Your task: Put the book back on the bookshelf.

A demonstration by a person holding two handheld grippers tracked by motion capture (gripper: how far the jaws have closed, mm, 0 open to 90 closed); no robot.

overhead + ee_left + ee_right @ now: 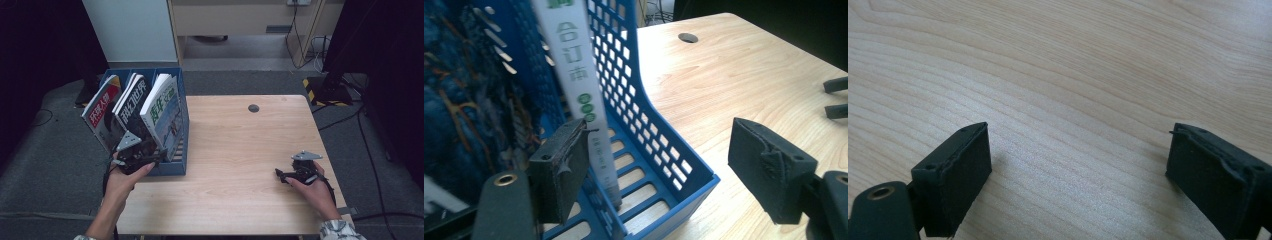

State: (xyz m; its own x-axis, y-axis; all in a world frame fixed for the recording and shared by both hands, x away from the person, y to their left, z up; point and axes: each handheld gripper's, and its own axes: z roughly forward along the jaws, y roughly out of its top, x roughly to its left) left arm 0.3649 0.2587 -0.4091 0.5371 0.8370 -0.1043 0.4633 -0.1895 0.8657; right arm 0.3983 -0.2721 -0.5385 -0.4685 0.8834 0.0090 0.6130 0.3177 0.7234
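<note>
high view: blue file rack (176, 167) at left edge of wooden table (240, 150), three magazines standing in it, leaning back. left gripper (134, 156) at near end of rack, close against right-hand magazine (162, 107). right gripper (296, 171) resting near right edge of table, well apart from rack.

left gripper view: jaws spread wide. one pad (559, 170) inside the rack, just beside the white spine of the magazine (584, 95); other pad (769, 167) outside rack, over bare table. spine and lattice wall of the rack (634, 100) both between the jaws. no pressing seen; touching or not at inner pad, cannot tell. right gripper view: jaws spread, nothing between but wood grain (1073, 75).

step, as judged: lining up on right-hand magazine for a grab, not yet closed. as placed, closing would catch rack wall along with spine. next move likely calls for shifting the outer jaw inside the wall, or coming at the spine higher, above the low front lip, then pinching and lifting up and out.

materials: rack hard plastic, perforated sides in small squares, slotted floor, wall curving down to low front. magazine glossy, thin, flat white spine with green print; likely slippery and floppy under a narrow pinch. pads matte black, blocky, soft-looking. table pale, smooth, a round cable hole (254, 108) toward far edge.
</note>
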